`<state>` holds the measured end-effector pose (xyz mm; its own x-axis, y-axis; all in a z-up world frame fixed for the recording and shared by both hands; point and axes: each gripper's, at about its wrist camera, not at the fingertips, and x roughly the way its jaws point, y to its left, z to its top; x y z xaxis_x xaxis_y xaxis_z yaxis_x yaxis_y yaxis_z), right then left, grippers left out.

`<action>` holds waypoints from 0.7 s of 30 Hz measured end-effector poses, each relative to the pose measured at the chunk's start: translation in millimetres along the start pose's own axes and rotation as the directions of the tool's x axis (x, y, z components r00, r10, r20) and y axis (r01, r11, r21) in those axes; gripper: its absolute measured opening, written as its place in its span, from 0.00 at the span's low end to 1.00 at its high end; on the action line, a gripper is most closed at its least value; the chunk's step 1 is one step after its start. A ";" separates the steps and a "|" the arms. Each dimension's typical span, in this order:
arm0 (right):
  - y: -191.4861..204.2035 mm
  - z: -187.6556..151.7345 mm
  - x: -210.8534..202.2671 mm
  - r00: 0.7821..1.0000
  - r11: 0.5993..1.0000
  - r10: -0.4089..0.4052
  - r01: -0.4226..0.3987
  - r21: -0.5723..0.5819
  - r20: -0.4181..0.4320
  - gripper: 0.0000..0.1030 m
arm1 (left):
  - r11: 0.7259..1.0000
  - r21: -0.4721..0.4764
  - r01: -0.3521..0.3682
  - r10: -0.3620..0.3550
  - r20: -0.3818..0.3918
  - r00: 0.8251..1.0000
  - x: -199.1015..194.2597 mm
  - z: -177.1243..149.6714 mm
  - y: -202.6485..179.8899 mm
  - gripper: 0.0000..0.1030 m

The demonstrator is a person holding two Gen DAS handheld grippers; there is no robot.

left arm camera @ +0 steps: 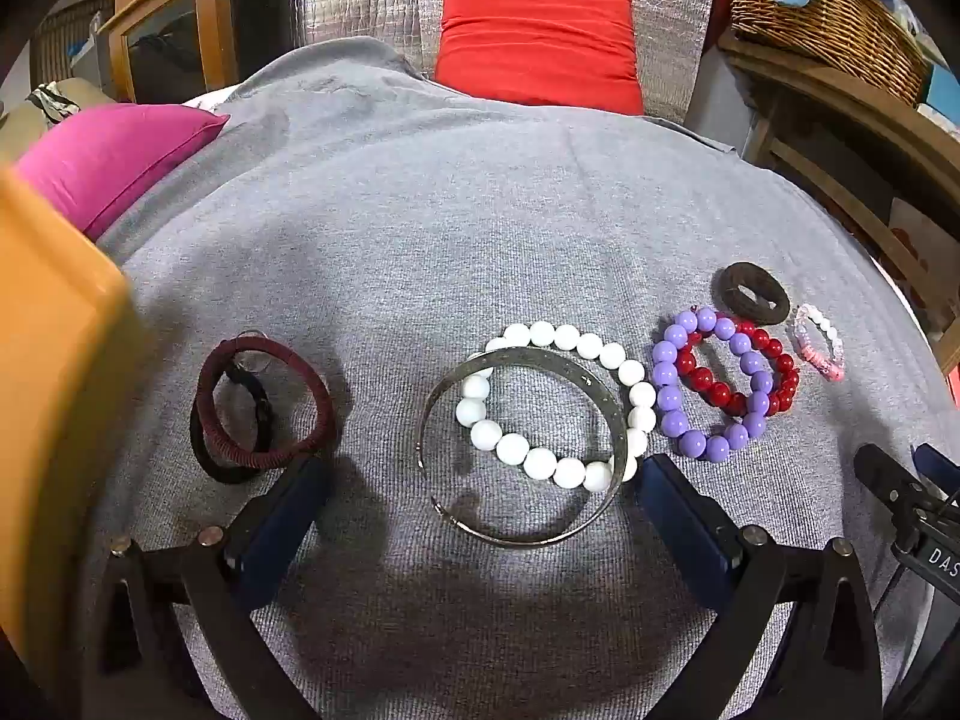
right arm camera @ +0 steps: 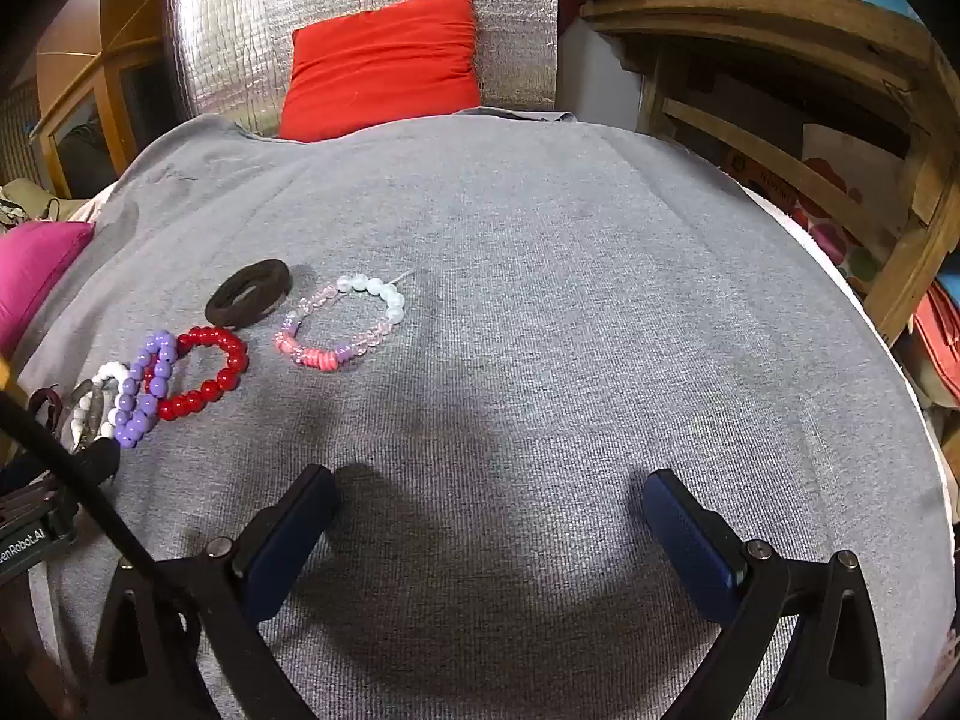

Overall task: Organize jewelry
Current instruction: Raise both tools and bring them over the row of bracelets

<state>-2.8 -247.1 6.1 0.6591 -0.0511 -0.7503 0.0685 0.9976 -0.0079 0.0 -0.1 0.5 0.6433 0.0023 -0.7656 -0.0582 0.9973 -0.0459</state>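
Both grippers hover wide open over jewelry laid out on a grey cloth (left arm camera: 480, 210).

The left gripper (left arm camera: 480, 480) holds nothing; a metal bangle (left arm camera: 522, 534) lies between its spread fingers, overlapping a white bead bracelet (left arm camera: 540, 462). Left of it lie a maroon bangle (left arm camera: 264, 402) and a black hair tie (left arm camera: 204, 450), beside an orange box (left arm camera: 54, 390). Right lie interlocked purple (left arm camera: 708, 384) and red (left arm camera: 774, 372) bracelets, a dark brown ring (left arm camera: 753, 293) and a pink-and-clear bracelet (right arm camera: 342, 324). The right gripper (right arm camera: 489, 504), fingers wide apart and empty, hangs over bare cloth.

Grey cloth (right arm camera: 540, 270), red cushion (right arm camera: 384, 60) against silver foil wall (right arm camera: 516, 18).
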 end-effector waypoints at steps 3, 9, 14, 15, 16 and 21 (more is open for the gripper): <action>0.0 0.1 0.0 1.000 1.000 -0.001 0.001 -0.001 -0.001 1.00 | 1.000 0.000 0.000 0.000 0.000 1.000 -0.5 0.5 -0.1 1.00; -0.3 0.0 -0.1 1.000 1.000 0.000 0.000 0.000 0.000 1.00 | 1.000 -0.001 0.001 -0.001 0.000 1.000 -1.1 1.6 -1.2 1.00; -0.3 -0.2 -1.1 1.000 1.000 0.000 0.000 0.000 0.001 1.00 | 1.000 -0.001 0.001 -0.001 0.000 1.000 -1.1 0.2 -0.3 1.00; -0.1 0.0 -0.4 1.000 1.000 0.000 0.000 0.000 0.001 1.00 | 1.000 -0.001 0.001 -0.001 0.000 1.000 -0.9 0.1 -0.2 1.00; -0.1 0.0 -0.3 1.000 1.000 0.000 0.000 0.000 0.001 1.00 | 1.000 -0.001 0.001 -0.001 0.000 1.000 -1.0 0.2 -0.3 1.00; -0.1 -0.1 -0.4 1.000 1.000 0.000 0.000 0.000 0.001 1.00 | 1.000 -0.001 0.001 -0.001 0.000 1.000 -1.0 -0.1 -0.5 1.00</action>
<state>-3.1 -247.2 6.3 0.6596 -0.0516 -0.7499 0.0687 0.9976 -0.0082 -0.7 -0.6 1.2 0.6433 0.0016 -0.7656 -0.0582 0.9972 -0.0467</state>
